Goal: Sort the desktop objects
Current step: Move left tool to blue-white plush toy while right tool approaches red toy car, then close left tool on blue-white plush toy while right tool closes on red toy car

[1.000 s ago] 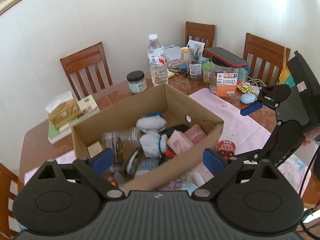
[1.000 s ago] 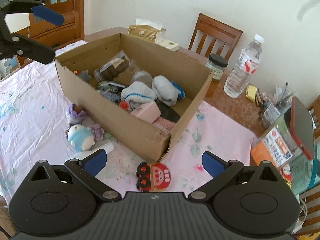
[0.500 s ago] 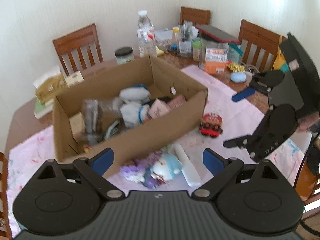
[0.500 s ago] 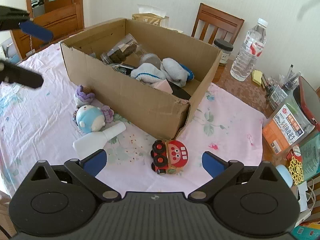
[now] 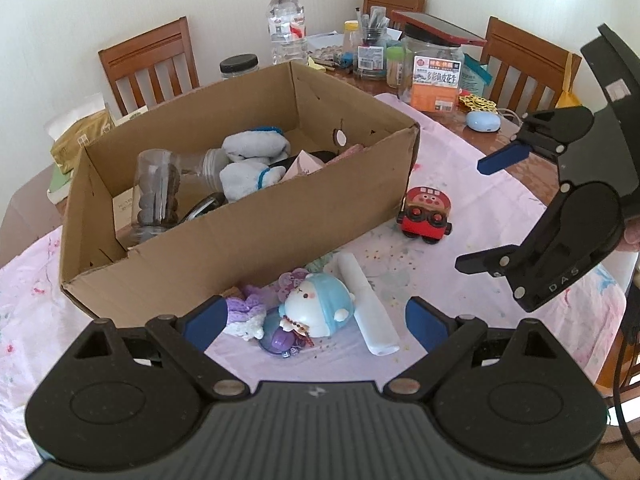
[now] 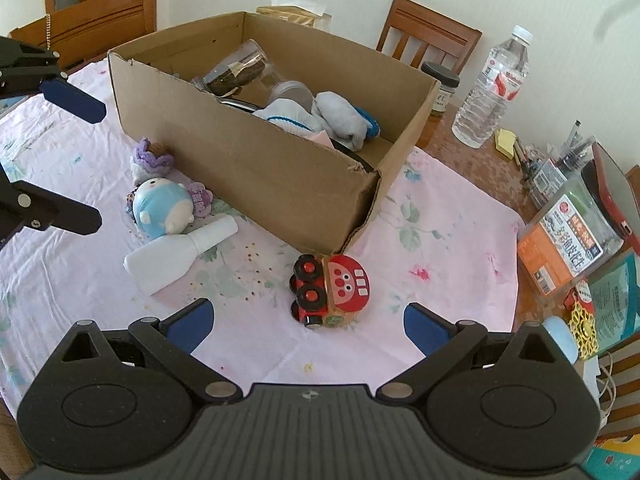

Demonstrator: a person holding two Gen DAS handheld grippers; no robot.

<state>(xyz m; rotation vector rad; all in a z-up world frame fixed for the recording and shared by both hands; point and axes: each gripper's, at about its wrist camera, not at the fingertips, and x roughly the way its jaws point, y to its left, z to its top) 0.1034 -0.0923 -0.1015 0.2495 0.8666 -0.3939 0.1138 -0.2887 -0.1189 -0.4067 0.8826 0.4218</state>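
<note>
Across the middle of both wrist views sits the cardboard box (image 5: 240, 216), resting on the pink flowered tablecloth (image 6: 440, 240); inside it you see grey socks (image 5: 252, 148), a clear plastic jar (image 5: 160, 188) lying on its side and a pink packet. Along the upper right of your left view the bare wood table carries a tall water bottle (image 5: 286, 20), a big clear jar with an orange label (image 5: 434, 72) and a red-cased tablet on top of it, and a cup of pens.

In front of the box, lower centre of your left view, lies a white bottle (image 5: 368, 300) on its side, its neck touching the blue-and-white plush toy (image 5: 320, 308). A purple crocheted piece (image 5: 246, 308) sits just beside the plush, against the box wall. The red toy train (image 6: 332, 292) stands near the box's corner, apart from the others.

Your left gripper (image 5: 316, 320) hangs above the plush with its jaws spread wide, nothing pinched. Your right gripper (image 6: 308, 322) is likewise released, jaws wide, framing the toy train from above without touching it.
</note>
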